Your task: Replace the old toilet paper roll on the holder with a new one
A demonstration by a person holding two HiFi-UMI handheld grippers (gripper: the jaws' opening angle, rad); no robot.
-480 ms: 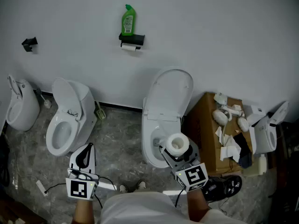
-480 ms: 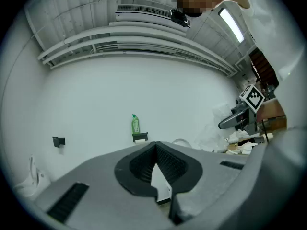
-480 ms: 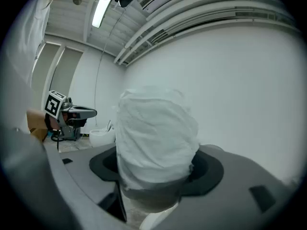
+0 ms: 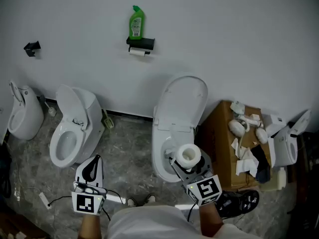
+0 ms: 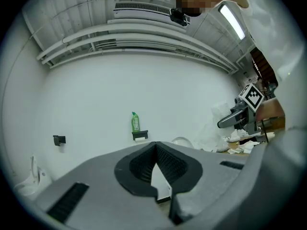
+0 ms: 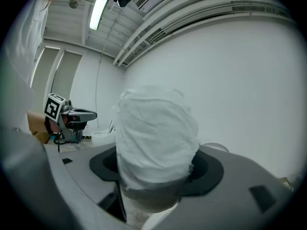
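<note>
A full white toilet paper roll (image 4: 188,154) sits upright between the jaws of my right gripper (image 4: 186,159), which is shut on it, over the middle toilet. In the right gripper view the roll (image 6: 154,135) fills the space between the jaws. My left gripper (image 4: 91,169) is shut and empty, low at the left near the small toilet; its jaws meet in the left gripper view (image 5: 156,164). The black wall holder (image 4: 140,44) hangs high on the white wall with a thin old roll (image 4: 138,52) under it. The holder (image 5: 140,135) also shows far off in the left gripper view.
A green cleaner bottle (image 4: 136,23) stands on the holder's shelf. Below are a white toilet with raised lid (image 4: 175,118), a smaller toilet (image 4: 72,128) and a urinal (image 4: 22,114). A cardboard box (image 4: 225,148) with crumpled paper stands at the right. A small black bracket (image 4: 32,47) is on the wall.
Both grippers have held almost still; the view has shifted only slightly. The roll stays in the right gripper.
</note>
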